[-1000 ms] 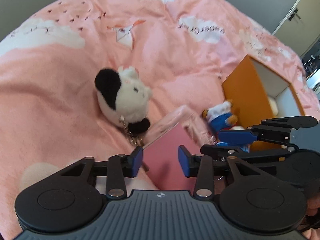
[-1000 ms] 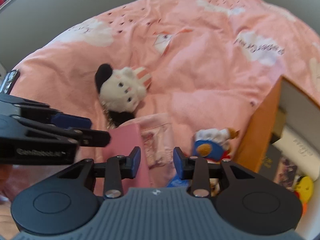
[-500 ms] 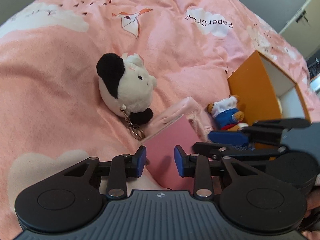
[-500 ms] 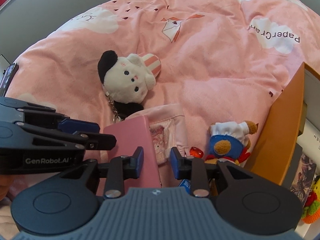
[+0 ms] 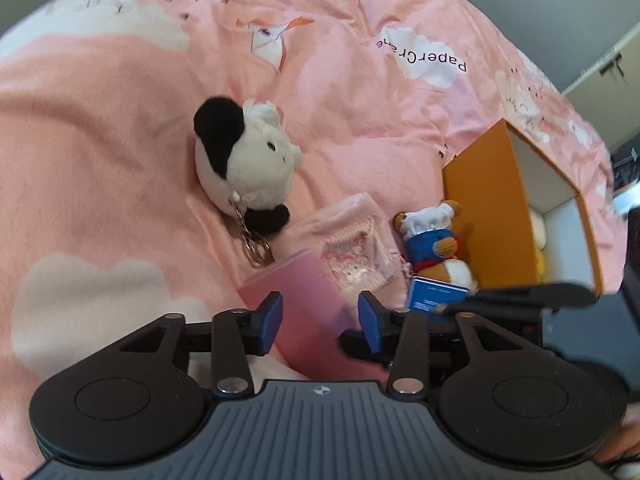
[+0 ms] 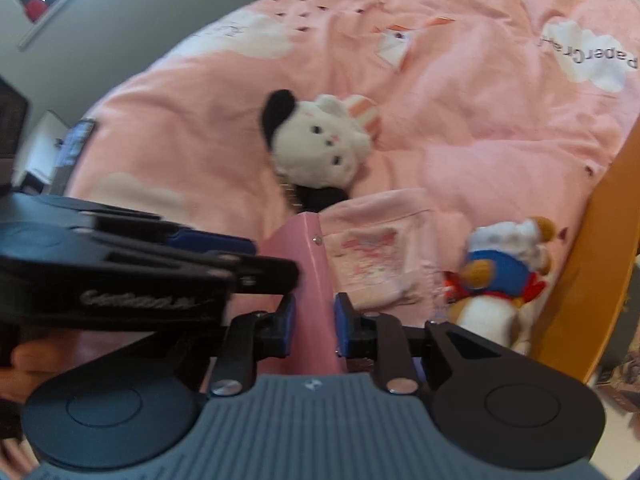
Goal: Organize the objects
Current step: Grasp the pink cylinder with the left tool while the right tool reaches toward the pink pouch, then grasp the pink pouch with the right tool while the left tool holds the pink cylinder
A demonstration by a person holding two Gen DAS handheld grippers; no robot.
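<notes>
the right gripper (image 6: 314, 322) is clamped narrow on the edge of a pink book (image 6: 310, 280), its blue pads pressing both faces after just closing. the left gripper (image 5: 320, 322) stands about half wide, its jaws having just opened, with the same pink book (image 5: 308, 316) between the pads but not pinched. in the right wrist view the left gripper's side carries white lettering, too blurred to read fully.

just beyond the book lies a pale pink pouch (image 5: 356, 252) with a small printed cartoon patch; its writing is too small to read. to its right a small bear plush (image 5: 436, 240) in blue clothes and a white hat lies against the orange box (image 5: 480, 208), with a blue tag (image 5: 438, 294) bearing unreadable print just beside it. the box is open, white inside, with something yellowish within.

further off, a black-and-white plush (image 5: 244, 164) with a metal keyring (image 5: 256, 246) rests on the pink duvet (image 5: 120, 140). the duvet's white cloud prints read "papercrane", seen upside down.
</notes>
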